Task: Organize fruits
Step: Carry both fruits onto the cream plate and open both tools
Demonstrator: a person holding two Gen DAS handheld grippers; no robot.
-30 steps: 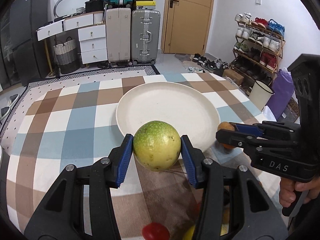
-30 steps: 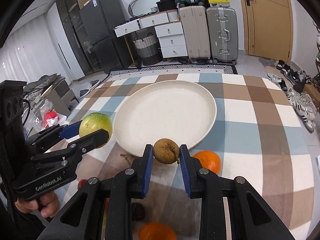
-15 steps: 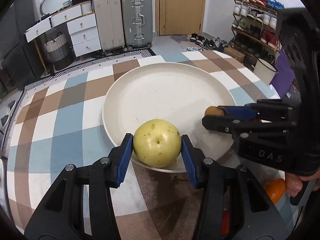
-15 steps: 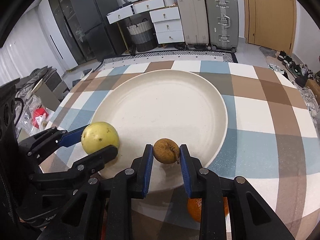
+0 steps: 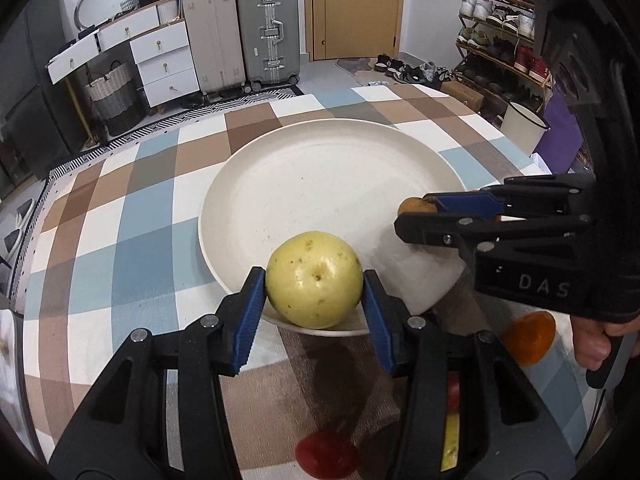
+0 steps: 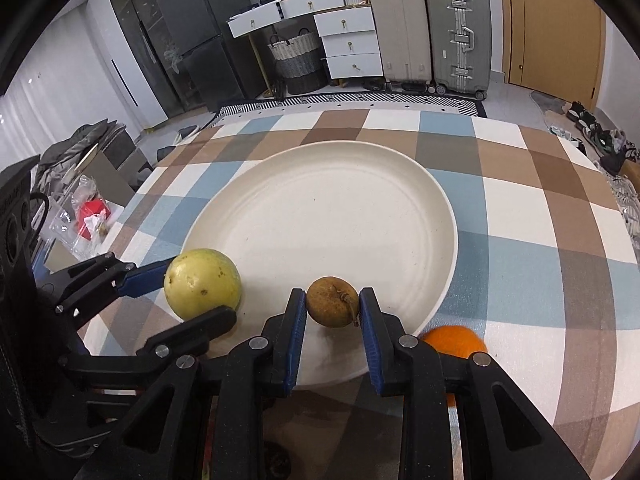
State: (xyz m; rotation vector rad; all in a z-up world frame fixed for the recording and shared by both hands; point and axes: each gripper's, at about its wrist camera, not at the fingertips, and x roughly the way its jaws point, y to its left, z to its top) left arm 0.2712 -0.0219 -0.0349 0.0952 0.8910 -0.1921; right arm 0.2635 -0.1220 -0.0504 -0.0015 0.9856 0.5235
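Observation:
My left gripper (image 5: 314,300) is shut on a round yellow-green fruit (image 5: 315,285) and holds it over the near rim of a large white plate (image 5: 320,168). My right gripper (image 6: 333,312) is shut on a small brown fruit (image 6: 332,301) with a stem, over the plate's (image 6: 340,216) near edge. The left gripper (image 6: 192,298) with the yellow-green fruit (image 6: 202,283) shows at the left in the right wrist view. The right gripper (image 5: 416,220) with the brown fruit (image 5: 416,206) shows at the right in the left wrist view.
The plate sits on a checked tablecloth (image 6: 520,184). An orange (image 6: 454,340) lies just right of the plate's near rim; it also shows in the left wrist view (image 5: 528,338). A red fruit (image 5: 327,454) lies near the table's front. Suitcases, drawers and a shoe rack stand beyond the table.
Both grippers have moved forward with their fruits, from short of the plate to over its near rim. Both stay shut.

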